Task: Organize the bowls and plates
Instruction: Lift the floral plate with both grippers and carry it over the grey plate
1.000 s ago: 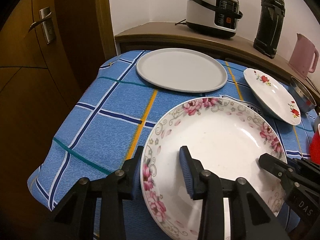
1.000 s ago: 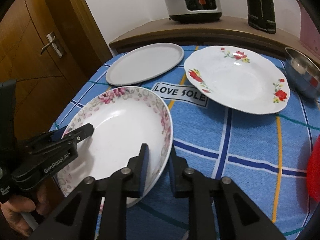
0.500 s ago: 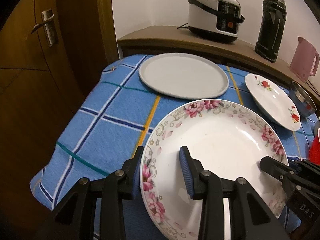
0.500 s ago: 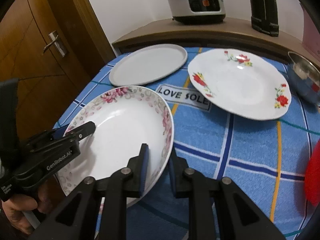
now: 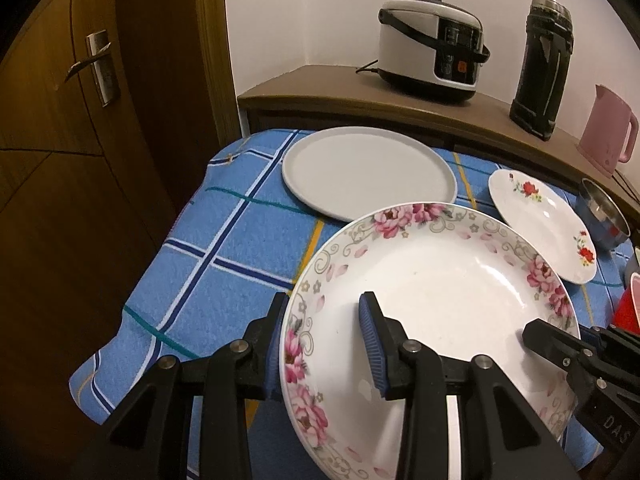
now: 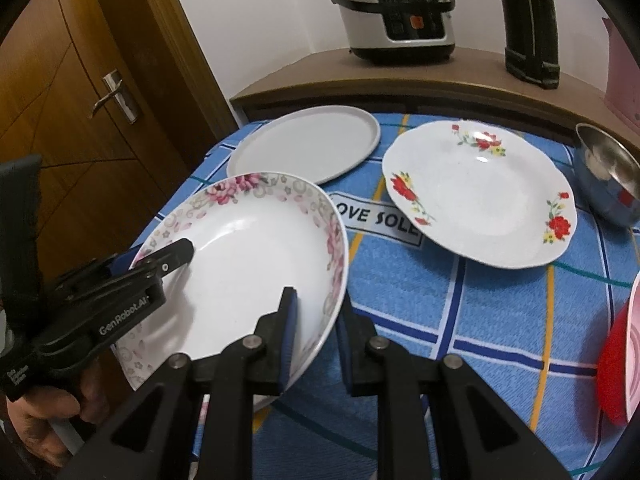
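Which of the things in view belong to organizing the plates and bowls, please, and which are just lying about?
Belong to the job:
pink-flowered plate
red-flowered plate
grey plate
steel bowl

Lying about:
rice cooker
black flask
pink kettle

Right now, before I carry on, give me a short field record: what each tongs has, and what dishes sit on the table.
held item: pink-flowered plate, lifted and tilted over the blue checked cloth
left tongs: straddle the plate's left rim, one finger under, one inside
right tongs: closed on the plate's right rim
grey flat plate: on the cloth, far left
red-flowered plate: on the cloth, to the grey plate's right
steel bowl: far right
red bowl: right edge, partly out of frame
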